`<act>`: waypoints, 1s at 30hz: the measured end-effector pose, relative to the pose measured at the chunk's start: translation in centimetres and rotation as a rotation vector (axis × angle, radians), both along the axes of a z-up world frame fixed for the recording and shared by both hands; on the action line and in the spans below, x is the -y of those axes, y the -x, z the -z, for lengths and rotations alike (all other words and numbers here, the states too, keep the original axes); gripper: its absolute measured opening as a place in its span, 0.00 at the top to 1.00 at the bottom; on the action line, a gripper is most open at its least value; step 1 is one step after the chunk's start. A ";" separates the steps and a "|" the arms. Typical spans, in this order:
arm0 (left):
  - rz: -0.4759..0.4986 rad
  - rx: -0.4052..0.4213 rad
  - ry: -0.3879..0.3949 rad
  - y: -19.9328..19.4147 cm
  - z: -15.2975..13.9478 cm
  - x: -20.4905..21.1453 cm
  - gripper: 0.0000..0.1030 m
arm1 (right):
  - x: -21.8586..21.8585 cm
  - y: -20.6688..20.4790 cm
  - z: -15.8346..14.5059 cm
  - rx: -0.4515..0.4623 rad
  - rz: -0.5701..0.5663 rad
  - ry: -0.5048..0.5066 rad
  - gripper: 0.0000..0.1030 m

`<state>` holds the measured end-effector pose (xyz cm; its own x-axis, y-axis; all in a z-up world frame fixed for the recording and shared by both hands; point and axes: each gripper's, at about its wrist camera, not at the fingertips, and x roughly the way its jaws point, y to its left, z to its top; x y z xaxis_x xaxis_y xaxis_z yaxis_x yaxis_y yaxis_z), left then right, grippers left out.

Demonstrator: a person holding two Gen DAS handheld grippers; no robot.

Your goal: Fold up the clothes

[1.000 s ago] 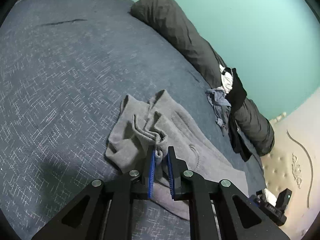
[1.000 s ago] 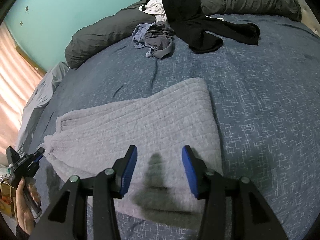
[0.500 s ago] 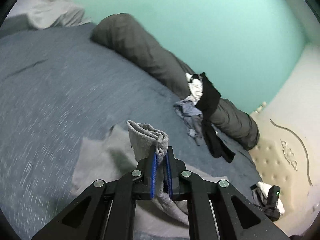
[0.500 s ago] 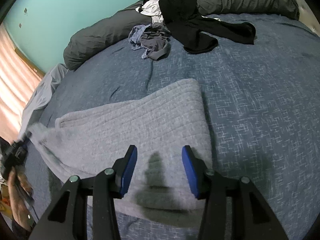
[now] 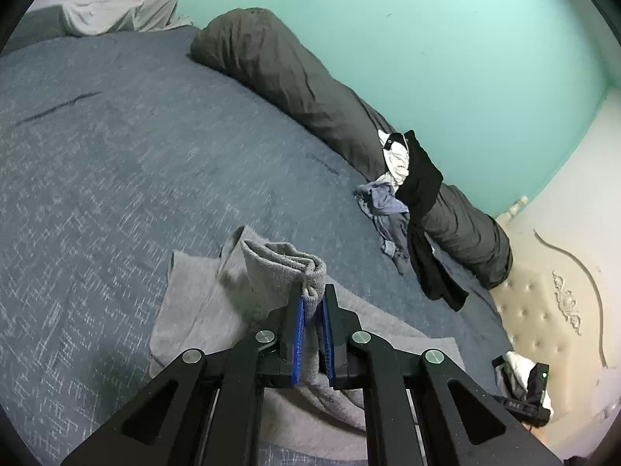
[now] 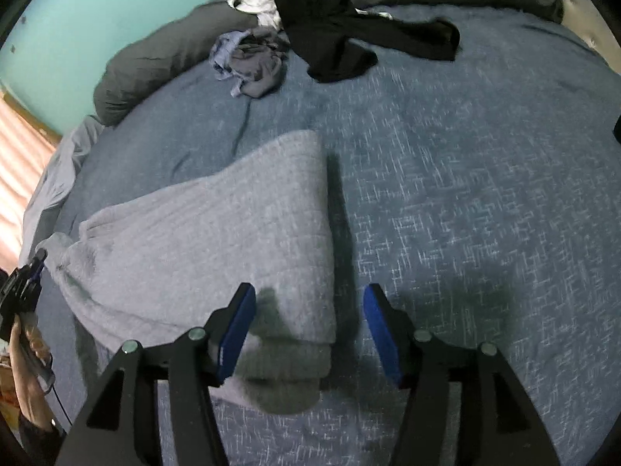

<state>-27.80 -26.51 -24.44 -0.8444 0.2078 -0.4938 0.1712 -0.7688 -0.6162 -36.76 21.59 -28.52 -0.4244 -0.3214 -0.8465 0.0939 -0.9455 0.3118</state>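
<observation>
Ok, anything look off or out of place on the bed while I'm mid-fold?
The grey garment is not flat: the left gripper is shut on a bunched corner lifted off the blue bedspread. The right gripper is opening above the garment's other end. Loose clothes and a black garment sprawl unfolded by the dark bolster.

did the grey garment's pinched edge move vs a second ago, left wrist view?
Yes. The left gripper, shut on the grey garment, has lifted that edge off the blue bedspread; it lay flat before.
</observation>
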 end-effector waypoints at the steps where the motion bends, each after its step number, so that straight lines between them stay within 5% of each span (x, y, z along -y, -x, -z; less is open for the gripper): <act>1: -0.002 0.005 -0.001 -0.1 0.2 0.0 0.91 | 0.0 0.5 0.0 -0.005 0.016 0.001 0.42; 8: -0.011 0.021 0.001 -0.3 0.6 0.6 0.91 | 3.2 4.7 0.8 0.010 -0.050 -0.077 0.41; 10: -0.007 0.020 0.006 -0.2 0.5 0.6 0.91 | 3.7 5.2 1.2 0.018 -0.057 -0.099 0.79; 12: -0.003 0.003 0.010 -0.2 0.0 0.5 0.91 | 3.2 5.0 1.2 0.001 -0.040 -0.051 0.85; 18: 0.027 -0.089 0.077 -0.2 -3.2 -0.9 0.91 | 0.2 2.5 0.1 -0.136 0.071 0.073 0.87; 26: 0.043 0.047 -0.002 2.7 3.2 0.9 0.91 | -0.8 0.9 1.9 -0.116 0.157 0.102 0.86; 30: 0.002 0.101 -0.080 2.0 6.0 2.3 0.83 | -0.4 1.5 1.9 -0.097 0.156 0.065 0.82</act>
<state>-29.84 -28.80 -30.46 -0.7907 0.2513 -0.5583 0.2343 -0.7182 -0.6552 -38.25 22.02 -30.46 -0.5516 -0.2982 -0.7790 -0.0196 -0.9290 0.3695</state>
